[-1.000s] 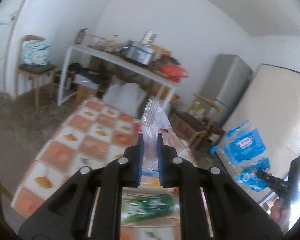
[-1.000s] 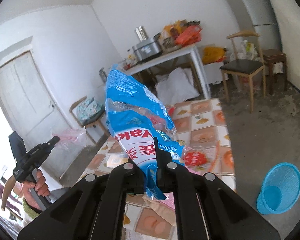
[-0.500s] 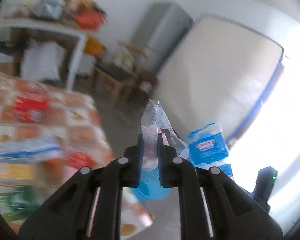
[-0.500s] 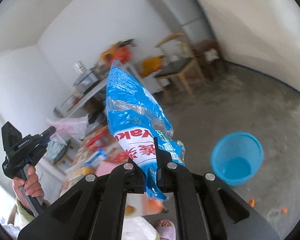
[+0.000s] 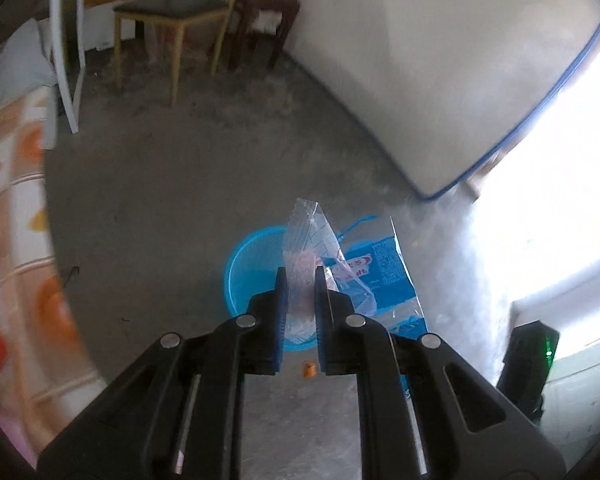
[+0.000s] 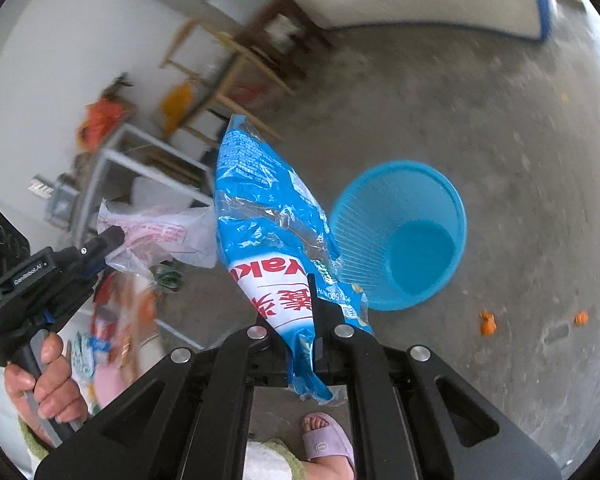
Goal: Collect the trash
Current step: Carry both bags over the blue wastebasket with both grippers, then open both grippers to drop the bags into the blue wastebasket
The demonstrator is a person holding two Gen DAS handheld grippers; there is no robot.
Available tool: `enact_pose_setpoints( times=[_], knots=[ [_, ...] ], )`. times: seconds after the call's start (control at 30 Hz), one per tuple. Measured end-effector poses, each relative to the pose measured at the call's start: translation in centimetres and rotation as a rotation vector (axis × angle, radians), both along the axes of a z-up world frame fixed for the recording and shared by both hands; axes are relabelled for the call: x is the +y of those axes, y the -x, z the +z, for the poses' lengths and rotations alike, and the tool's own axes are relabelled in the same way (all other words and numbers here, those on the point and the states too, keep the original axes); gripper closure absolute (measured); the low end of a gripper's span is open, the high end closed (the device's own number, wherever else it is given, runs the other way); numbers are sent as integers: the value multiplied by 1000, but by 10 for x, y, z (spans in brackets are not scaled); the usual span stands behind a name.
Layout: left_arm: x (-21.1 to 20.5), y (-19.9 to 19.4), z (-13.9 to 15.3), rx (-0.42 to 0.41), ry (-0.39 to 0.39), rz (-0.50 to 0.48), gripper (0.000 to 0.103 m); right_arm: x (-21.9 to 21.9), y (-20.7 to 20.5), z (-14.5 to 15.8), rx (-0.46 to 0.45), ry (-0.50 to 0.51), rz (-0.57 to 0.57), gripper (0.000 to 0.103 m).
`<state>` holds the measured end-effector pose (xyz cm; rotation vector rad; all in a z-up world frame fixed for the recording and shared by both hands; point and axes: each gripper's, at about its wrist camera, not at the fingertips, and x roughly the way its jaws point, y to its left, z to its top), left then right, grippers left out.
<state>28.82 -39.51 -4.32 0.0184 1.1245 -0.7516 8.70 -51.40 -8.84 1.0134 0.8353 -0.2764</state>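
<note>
We carry trash to the bin [image 6: 400,236] at 1 o'clock: left gripper [image 5: 300,280] clamps a clear wrapper [image 5: 306,240], right gripper [image 6: 300,308] a blue bag [image 6: 260,208]; next, release above it.

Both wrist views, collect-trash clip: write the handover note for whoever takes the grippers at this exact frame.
Left gripper: shut on a clear plastic wrapper.
Right gripper: shut on a blue food bag.
Blue basket: upright on the concrete floor, empty as far as can be seen; both bags are near it, neither released.
Done: both pieces picked up and brought to the basket.
Left: drop both in. Orange scraps lie on the floor beside the basket, and more packaging shows, blurred, on the patterned tablecloth.
</note>
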Motion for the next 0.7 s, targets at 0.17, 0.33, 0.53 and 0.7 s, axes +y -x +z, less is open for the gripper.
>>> enact_pose_setpoints(
  times=[0.17, 0.33, 0.53, 0.7],
  knots=[
    [-52, -13, -46, 42, -119, -3, 92, -26, -26, -38, 65, -52, -46, 98],
    [-78, -35, -86, 97, -194, 13, 91, -54, -47, -74, 97, -121, -68, 98],
    [-96, -51, -121, 137, -255, 9, 89, -68, -71, -107, 152, -144, -52, 98],
    [-92, -56, -139, 190, -245, 22, 79, -80, -88, -136, 199, -155, -48, 96]
  ],
)
